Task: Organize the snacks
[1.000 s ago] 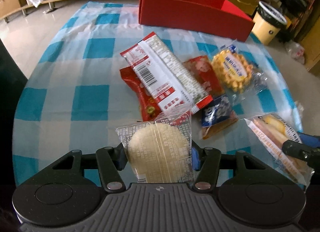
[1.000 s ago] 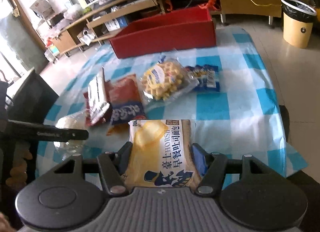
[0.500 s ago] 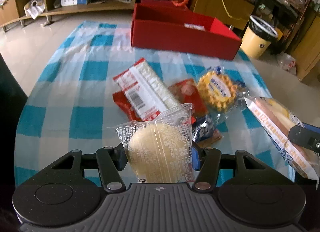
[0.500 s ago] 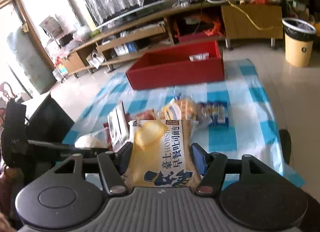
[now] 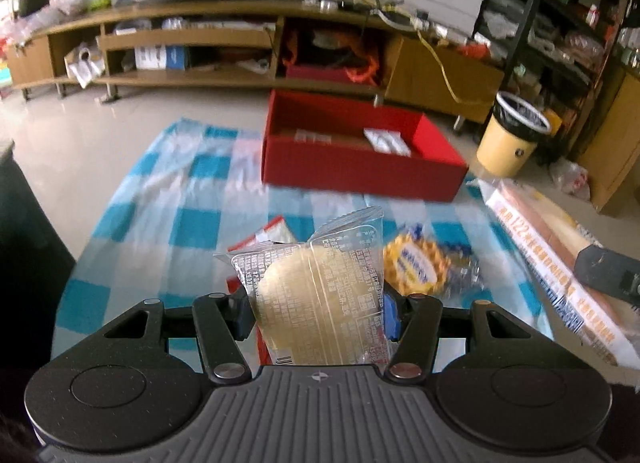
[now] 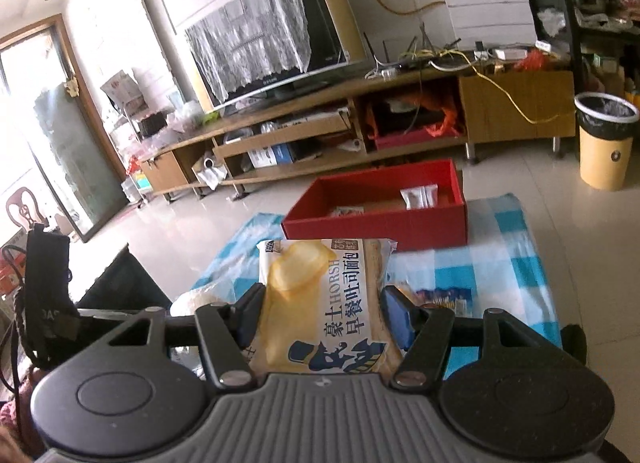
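Left tool (image 5: 318, 313): in the lower middle of the left view, pointing forward and down over the cloth; jaws part closed, pads pressing both sides of the cake pack (image 5: 316, 303)
Cake pack: clear wrapper with a pale round cake, upright between the pads, its top flap standing above them; it hangs over the snacks on the cloth
Right tool (image 6: 322, 317): in the lower middle of the right view, tilted only slightly down, so the room fills the upper frame; jaws part closed, gripping the bread pack (image 6: 326, 303) from both sides
Bread pack: yellow and white with dark print, upright in the jaws, top edge in front of the box's near wall in the picture
Right tool seen from the left: a dark finger (image 5: 608, 275) at the right edge of the left view, across the bread pack (image 5: 556, 263), which slants from upper left to lower right
Left tool seen from the right: a dark body (image 6: 44, 295) at the left edge of the right view, a pale pack just beside it
Box (image 5: 360, 167): red, open, on the far end of the cloth in mid-frame, a few small packets inside
Cloth (image 5: 168, 199): blue and white check, spread over the counter
Waffle pack (image 5: 420, 269): on the cloth, just right of the cake pack in the picture
Red packs (image 5: 268, 233): mostly hidden behind the cake pack
Bin (image 5: 510, 139): yellow, on the floor right of the box
Hands: not clearly visible in either view
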The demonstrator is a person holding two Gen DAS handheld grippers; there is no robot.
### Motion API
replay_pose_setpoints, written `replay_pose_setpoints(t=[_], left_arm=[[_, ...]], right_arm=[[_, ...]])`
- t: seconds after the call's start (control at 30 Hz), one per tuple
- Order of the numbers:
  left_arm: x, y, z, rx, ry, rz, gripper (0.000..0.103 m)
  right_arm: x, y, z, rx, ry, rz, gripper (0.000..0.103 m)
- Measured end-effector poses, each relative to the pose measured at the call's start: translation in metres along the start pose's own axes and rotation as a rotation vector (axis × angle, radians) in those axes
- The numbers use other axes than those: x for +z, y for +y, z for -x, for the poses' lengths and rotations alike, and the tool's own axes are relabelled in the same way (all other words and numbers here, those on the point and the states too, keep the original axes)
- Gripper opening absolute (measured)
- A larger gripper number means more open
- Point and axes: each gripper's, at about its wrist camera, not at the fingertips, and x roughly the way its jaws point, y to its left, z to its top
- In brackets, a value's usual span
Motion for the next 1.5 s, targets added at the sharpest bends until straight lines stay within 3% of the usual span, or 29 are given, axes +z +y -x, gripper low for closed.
replay_pose_setpoints(t=[0.7, 1.5], left_arm=[[0.056, -0.021, 0.044, -0.017, -0.220, -0.014, 0.065], [0.107, -0.063, 0.061, -0.021, -0.364, -0.088, 0.065]], right_arm=[[0.039, 0.032, 0.019, -0.022, -0.201, 0.100, 0.059], [0.087, 0.045, 0.021, -0.078, -0.355, 0.180, 0.059]])
